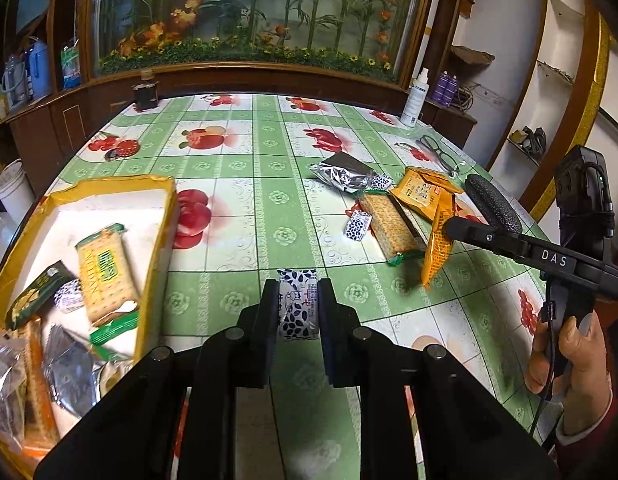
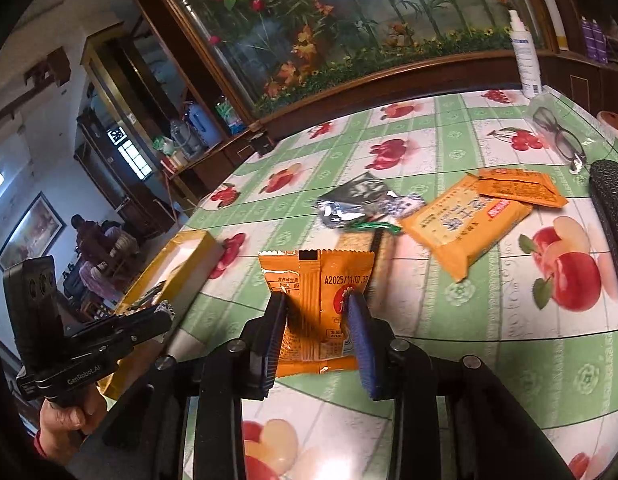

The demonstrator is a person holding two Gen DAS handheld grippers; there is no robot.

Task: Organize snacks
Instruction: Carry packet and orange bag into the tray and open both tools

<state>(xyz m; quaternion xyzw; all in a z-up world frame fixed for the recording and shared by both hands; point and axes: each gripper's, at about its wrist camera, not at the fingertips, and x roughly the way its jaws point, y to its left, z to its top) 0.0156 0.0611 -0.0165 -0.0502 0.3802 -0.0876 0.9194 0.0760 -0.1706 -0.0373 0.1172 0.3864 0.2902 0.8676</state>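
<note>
Near the desk's (image 1: 245, 208) front edge, over its glossy green-checked, fruit-printed oilcloth, the left gripper (image 1: 297, 304) has its jaws clamped on one small blue-and-white candy (image 1: 297, 300), crinkly-wrapped and held clear of the cloth. The right gripper (image 2: 319, 320) has its jaws pinched on one flat orange foil packet (image 2: 321, 304) with serrated ends (its back seam faces the camera). At the desk's left edge sits one yellow-rimmed rectangular box (image 1: 165, 216), with a wafer packet and several other wrapped snacks inside. Toward the right edge lies a loose cluster: two more orange packets (image 2: 465, 220), one silver foil pouch (image 2: 357, 198), a clear-wrapped wafer bar (image 1: 389, 224). Farther back, one pair of glasses (image 1: 437, 150), then one white spray bottle (image 1: 415, 98).
</note>
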